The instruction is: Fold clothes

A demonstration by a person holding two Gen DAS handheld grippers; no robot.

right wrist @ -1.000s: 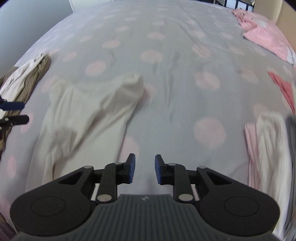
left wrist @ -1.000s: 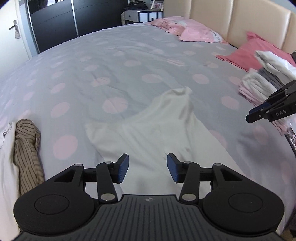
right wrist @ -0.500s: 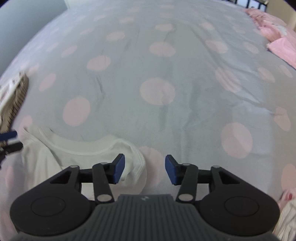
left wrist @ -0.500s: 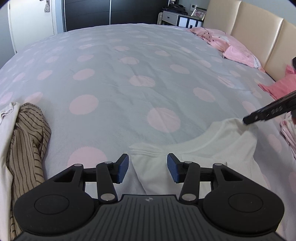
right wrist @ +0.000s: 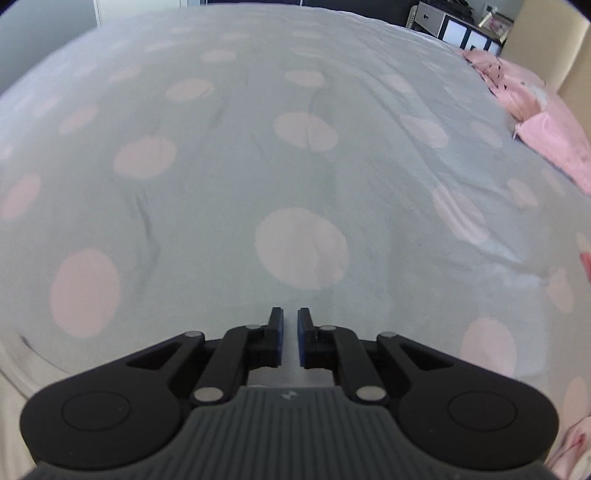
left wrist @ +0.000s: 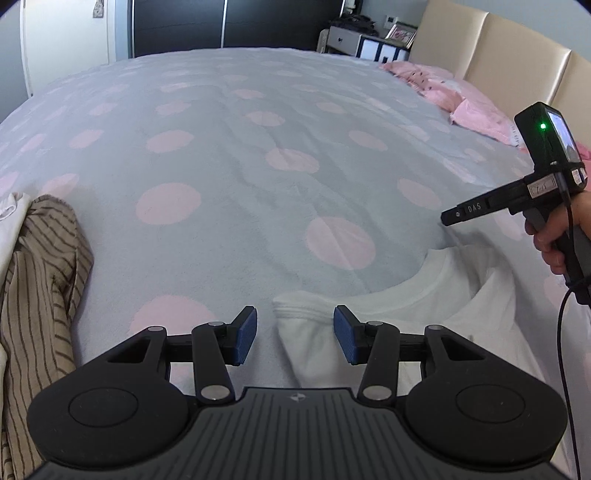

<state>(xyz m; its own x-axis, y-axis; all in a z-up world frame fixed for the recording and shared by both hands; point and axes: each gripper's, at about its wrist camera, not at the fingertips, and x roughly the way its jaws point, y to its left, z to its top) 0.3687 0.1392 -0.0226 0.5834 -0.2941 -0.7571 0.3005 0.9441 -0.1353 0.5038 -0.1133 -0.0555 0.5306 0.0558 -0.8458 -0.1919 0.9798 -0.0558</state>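
A wide bed (left wrist: 229,155) under a grey duvet with pink dots fills a bedroom with dark wardrobes (left wrist: 229,22). A white T-shirt (left wrist: 424,295) lies at its near edge. The left gripper (left wrist: 294,334) hovers spread around the shirt's shoulder. The right gripper (right wrist: 290,338) has just been closing, nearly together; whether it pinches cloth is unclear.

Bedspread (left wrist: 229,155): grey w/ pink dots. T-shirt (left wrist: 436,295) white; shirt (left wrist: 40,280) brown w/ dark stripes. Pillows (left wrist: 476,110) pink, gripper pads (left wrist: 246,334) blue.
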